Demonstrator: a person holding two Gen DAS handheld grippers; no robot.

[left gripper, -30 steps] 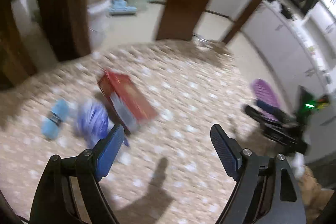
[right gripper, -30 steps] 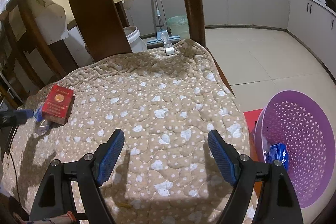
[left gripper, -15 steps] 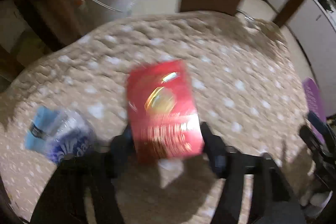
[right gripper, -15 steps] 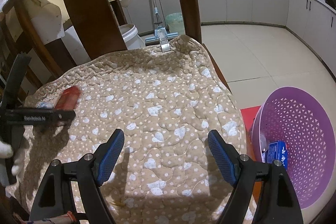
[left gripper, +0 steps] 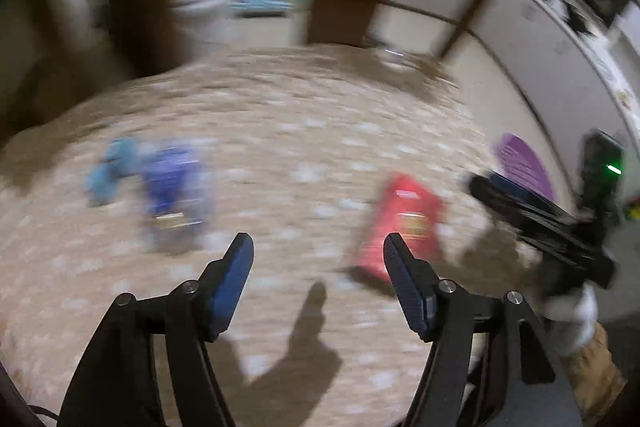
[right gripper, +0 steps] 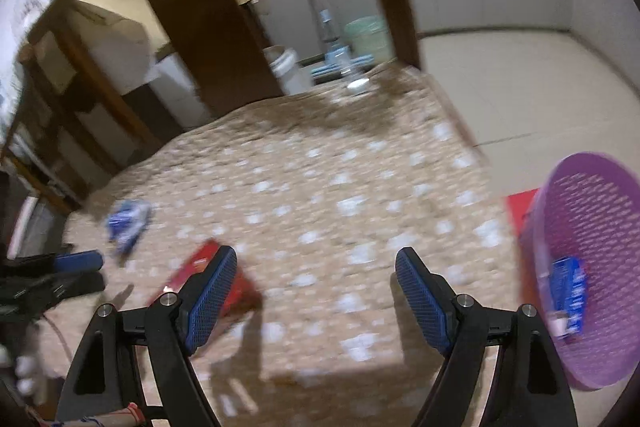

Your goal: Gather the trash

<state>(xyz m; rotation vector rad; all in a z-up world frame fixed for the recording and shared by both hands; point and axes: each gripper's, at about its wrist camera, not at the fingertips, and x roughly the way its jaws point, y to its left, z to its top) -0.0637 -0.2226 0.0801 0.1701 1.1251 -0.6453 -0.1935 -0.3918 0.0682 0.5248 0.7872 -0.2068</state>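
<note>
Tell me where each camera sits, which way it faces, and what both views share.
Left wrist: on the left tongs, looking down across the quilt toward the chair backs; the open jaws show, plus the right tongs.
Right wrist: on the right tongs, facing the quilt and cabinets; the open jaws and left tongs show.
Shared: red box, blue wrapper, purple basket.

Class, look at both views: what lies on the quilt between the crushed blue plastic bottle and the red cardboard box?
Nothing: between the bottle and the box only bare spotted quilt shows, in both wrist views.
</note>
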